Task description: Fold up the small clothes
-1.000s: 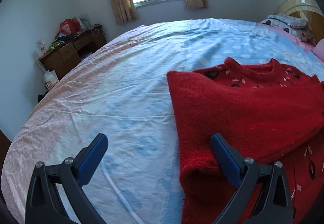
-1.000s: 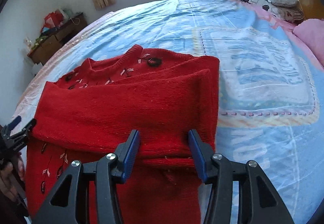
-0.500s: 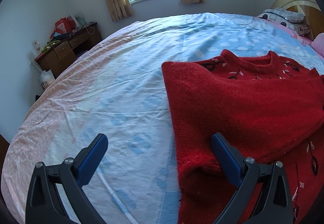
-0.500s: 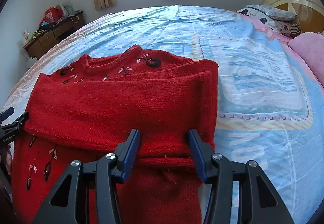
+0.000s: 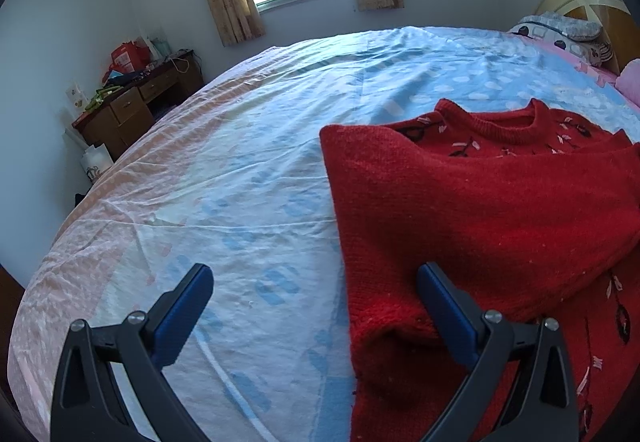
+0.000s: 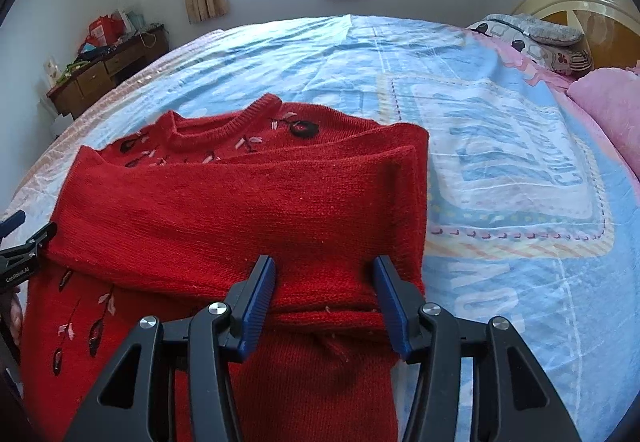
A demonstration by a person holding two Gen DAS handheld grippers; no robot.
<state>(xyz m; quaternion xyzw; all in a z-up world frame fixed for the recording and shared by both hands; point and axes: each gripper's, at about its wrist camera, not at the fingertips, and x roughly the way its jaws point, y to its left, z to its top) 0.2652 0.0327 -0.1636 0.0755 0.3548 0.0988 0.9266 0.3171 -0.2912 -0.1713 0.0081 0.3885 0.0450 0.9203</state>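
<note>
A red knitted sweater [image 6: 240,202] with dark flower stitching lies on the bed, collar toward the window. Both sleeves are folded across its chest. My right gripper [image 6: 326,270] hovers over the sweater's right side. It stands half open, its blue pads [image 6: 260,294] either side of the folded sleeve's cuff end, and the knit between them lies flat and unpinched. My left gripper [image 5: 314,274] is wide open at the sweater's [image 5: 480,210] left edge. Its right finger [image 5: 444,306] rests over the other sleeve's cuff, its left finger over bare sheet. The left gripper [image 6: 28,228] also shows at the right wrist view's left border.
The blue and pink printed bedsheet [image 5: 240,182] stretches away on all sides. Pillows [image 6: 532,38] and a pink blanket [image 6: 612,102] lie at the headboard on the right. A cluttered wooden desk [image 5: 136,102] stands by the far left wall under the window.
The right wrist view has rolled and tilted a little, so the room now sits more level. The sweater and both grippers' openings look the same. The left gripper has held still.
</note>
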